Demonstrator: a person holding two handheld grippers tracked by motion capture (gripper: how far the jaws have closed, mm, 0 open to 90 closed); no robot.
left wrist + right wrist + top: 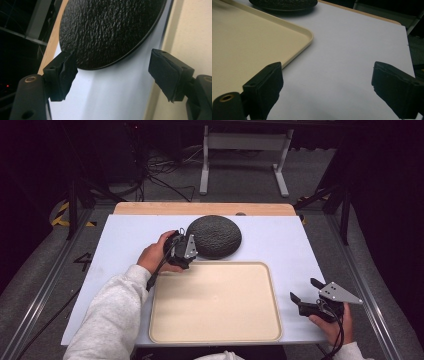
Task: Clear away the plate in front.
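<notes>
Left gripper [186, 239] open beside black dome [214, 236], right gripper [305, 291] open near tray [215, 302]

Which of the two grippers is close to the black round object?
The left gripper, at the near-left edge of the textured black disc, jaws open toward it. The right gripper is right of the beige tray.

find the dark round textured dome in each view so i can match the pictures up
High view: the dome sits above centre on the white sheet, just beyond the tray's far edge, with the left gripper at its left side.
Left gripper view: it takes up the upper middle, its rim near the left pad.
Right gripper view: a sliver at the top left edge.
Shared landmark: the beige tray, beside the dome in every view.
</notes>
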